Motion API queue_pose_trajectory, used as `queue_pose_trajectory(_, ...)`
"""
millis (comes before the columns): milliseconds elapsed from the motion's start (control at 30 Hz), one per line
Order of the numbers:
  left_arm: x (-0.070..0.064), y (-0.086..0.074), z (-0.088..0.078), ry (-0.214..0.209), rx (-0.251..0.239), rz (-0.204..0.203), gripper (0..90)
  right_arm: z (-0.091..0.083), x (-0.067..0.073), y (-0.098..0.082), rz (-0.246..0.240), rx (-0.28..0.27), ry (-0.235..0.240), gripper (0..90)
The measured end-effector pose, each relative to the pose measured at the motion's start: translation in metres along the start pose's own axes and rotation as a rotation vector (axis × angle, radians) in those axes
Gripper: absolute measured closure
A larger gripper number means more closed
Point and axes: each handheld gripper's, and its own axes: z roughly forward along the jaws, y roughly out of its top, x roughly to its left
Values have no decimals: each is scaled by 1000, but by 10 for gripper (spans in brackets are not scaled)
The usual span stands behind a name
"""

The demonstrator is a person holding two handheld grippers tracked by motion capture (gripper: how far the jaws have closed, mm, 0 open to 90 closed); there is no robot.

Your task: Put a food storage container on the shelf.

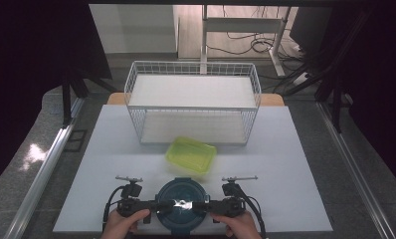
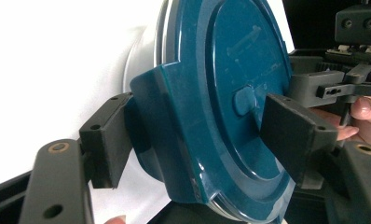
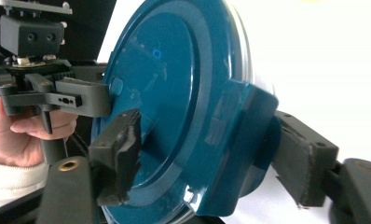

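A round blue lid (image 1: 180, 205) lies flat, top up, at the bench's (image 1: 285, 164) near edge. The left hand-held gripper (image 1: 156, 206) and right hand-held gripper (image 1: 202, 207) each clamp a side tab. A green tub (image 1: 191, 154) sits just behind.

Two black grippers are seen, each with blocky matte jaws: the left gripper (image 2: 200, 140) and the right gripper (image 3: 211, 163). Brass-coloured rivets are spotted on the jaw arms, small screw holes in the pads. Black cables are looped behind each body. A cream ribbed sleeve (image 3: 9, 184) is worn at one wrist.
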Motion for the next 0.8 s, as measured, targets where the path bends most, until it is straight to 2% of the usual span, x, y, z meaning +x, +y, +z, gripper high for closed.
queue_pose_trajectory(67, -2, 0, -1, 5, -9, 2, 285, 0, 0, -1, 8, -8, -1, 308)
queue_pose_trajectory(100, -4, -1, -2, 10, -20, 2, 303, -2, 0, -2, 27, -14, 1, 321)
queue_pose_trajectory(433, -12, -2, -5, 35, -40, 20, 326, -7, 2, -3, 66, -28, 0, 356)
queue_pose_trajectory(800, -17, -1, -10, 50, -65, 44, 365, -11, 4, -3, 59, -42, 0, 375)
